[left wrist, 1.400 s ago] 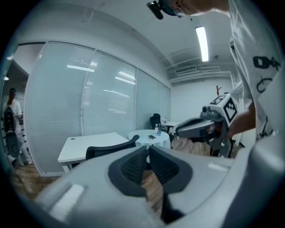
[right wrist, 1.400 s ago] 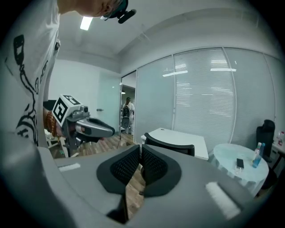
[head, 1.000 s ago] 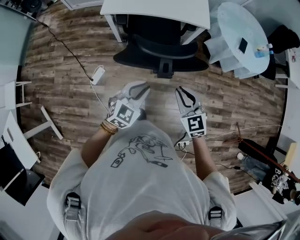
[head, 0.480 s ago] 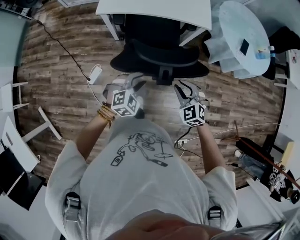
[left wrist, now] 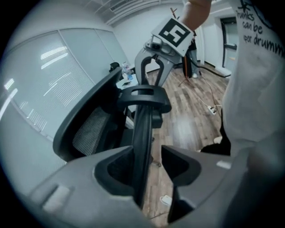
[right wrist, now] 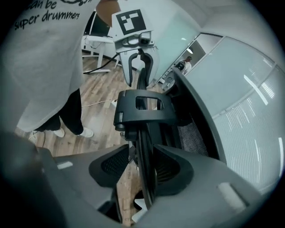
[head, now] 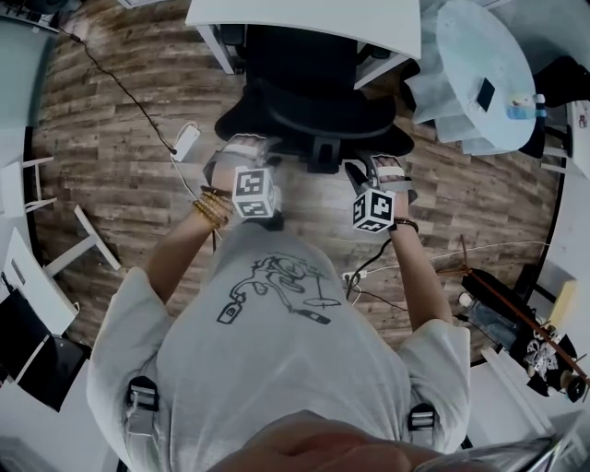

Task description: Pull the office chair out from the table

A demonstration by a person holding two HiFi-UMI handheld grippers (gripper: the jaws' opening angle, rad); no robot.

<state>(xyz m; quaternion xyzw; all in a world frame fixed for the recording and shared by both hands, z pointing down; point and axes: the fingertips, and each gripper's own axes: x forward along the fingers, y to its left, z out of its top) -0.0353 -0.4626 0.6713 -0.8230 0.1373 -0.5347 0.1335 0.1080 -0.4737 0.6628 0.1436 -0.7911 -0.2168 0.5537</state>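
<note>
**Q:** Where is the office chair [head: 313,101]?
**A:** Tucked under the white table [head: 304,17], with its mesh backrest [left wrist: 89,131] toward the person (head view, top centre). A thin black rail [left wrist: 143,129] runs across the chair's back through a central bracket [right wrist: 143,107].

**Q:** And the grippers?
**A:** Left gripper [left wrist: 144,153]: jaws released and just opening. The rail passes between them, close by one jaw with a gap at the other. Right gripper [right wrist: 141,153]: likewise spread and just opening, with the same rail between its jaws on the far side of the bracket. Neither clamps the rail.

**Q:** Any containers?
**A:** A small bottle-like item with blue on it [head: 521,103] stands near the rim of the round side table [head: 461,41]. Its contents cannot be made out.

**Q:** Legible writing?
**A:** The T-shirt [head: 277,350] reads "super drummers" in the right gripper view. Each gripper's marker cube [head: 255,192] bears square black-and-white patterns.
</note>
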